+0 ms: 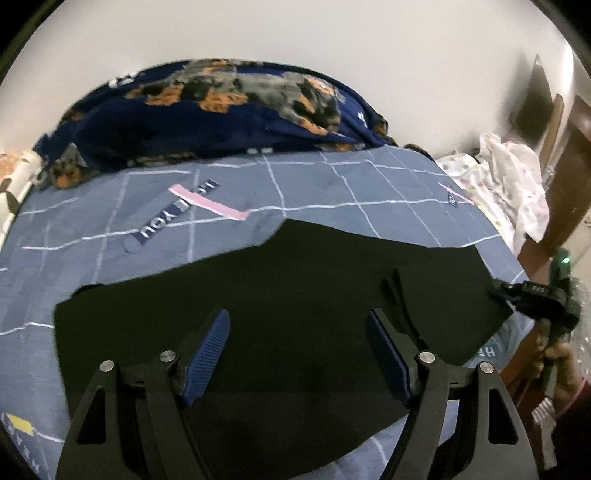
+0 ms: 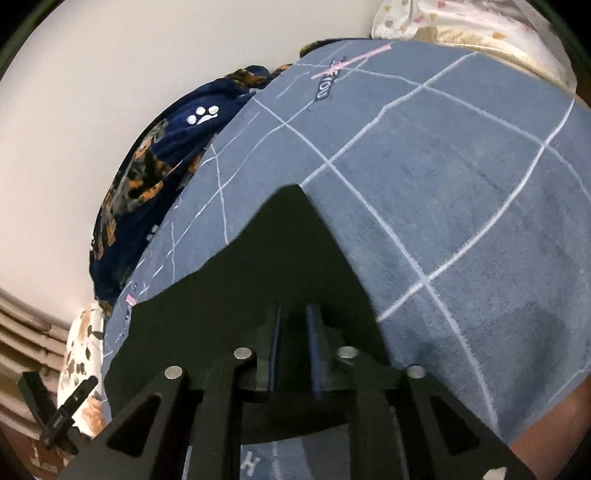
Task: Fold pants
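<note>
A: Pants (image 1: 280,295), black, flat on the blue grid bedspread (image 1: 332,184), filling centre and lower part of the left wrist view. Drawstring (image 1: 400,306) lies on the fabric right of centre.

B: And in the right wrist view?

A: Same pants (image 2: 280,236), dark peak rising from bottom centre to mid-frame.

B: Grippers?

A: Left gripper (image 1: 297,321) wide apart, nothing btwn the blue pads (image 1: 207,354), over the pants at lower centre. Right gripper (image 2: 293,332) narrow, slim gap only; dark-on-dark, can't tell if cloth is pinched. It also shows at the right edge of the left view, at the pants' corner.

B: Around the bed?

A: Navy dog-print blanket (image 1: 221,114) bunched at upper centre vs. the white wall (image 1: 295,29). White dotted bedding (image 1: 509,184) upper right.
</note>
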Motion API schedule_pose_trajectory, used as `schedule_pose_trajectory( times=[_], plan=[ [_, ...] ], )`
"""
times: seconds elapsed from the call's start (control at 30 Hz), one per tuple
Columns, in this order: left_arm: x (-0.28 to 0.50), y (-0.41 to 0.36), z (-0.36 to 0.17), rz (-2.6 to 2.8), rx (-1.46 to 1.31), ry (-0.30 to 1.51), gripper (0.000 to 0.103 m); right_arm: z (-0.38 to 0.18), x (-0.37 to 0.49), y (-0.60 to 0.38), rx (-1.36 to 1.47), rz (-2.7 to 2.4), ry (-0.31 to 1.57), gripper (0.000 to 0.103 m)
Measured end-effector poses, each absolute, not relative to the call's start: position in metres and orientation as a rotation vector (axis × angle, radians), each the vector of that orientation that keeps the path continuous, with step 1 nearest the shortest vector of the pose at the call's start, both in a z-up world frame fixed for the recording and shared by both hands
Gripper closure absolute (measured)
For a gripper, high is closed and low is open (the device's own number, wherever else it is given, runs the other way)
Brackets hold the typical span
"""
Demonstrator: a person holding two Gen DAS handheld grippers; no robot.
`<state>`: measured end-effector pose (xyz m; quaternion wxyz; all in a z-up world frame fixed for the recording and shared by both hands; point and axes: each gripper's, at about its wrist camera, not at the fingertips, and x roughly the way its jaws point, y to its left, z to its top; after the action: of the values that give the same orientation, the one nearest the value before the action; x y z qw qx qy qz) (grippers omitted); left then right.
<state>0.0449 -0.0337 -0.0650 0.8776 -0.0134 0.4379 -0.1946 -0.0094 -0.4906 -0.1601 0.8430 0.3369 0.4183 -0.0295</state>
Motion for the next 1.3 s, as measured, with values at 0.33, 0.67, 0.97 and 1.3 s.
schedule_pose_trajectory(
  times=[0.33,0.67,0.97,1.3],
  plan=[
    [0.035,-0.018,-0.058,-0.339,0.039,0.863,0.027,-0.135,-0.013,-0.360,0.654,0.254,0.897,0.060],
    [0.036,0.035,-0.065,-0.384,-0.108,0.926,0.027,-0.164,-0.016,-0.272,0.543,0.389,1.053,0.045],
    [0.062,0.175,-0.101,-0.450,-0.327,1.130,0.050,-0.170,-0.016,-0.270,0.593,0.407,1.065,0.036],
    [0.082,0.181,-0.142,-0.504,-0.331,1.248,0.050,-0.172,-0.015,-0.261,0.612,0.413,1.097,0.034]
  ],
)
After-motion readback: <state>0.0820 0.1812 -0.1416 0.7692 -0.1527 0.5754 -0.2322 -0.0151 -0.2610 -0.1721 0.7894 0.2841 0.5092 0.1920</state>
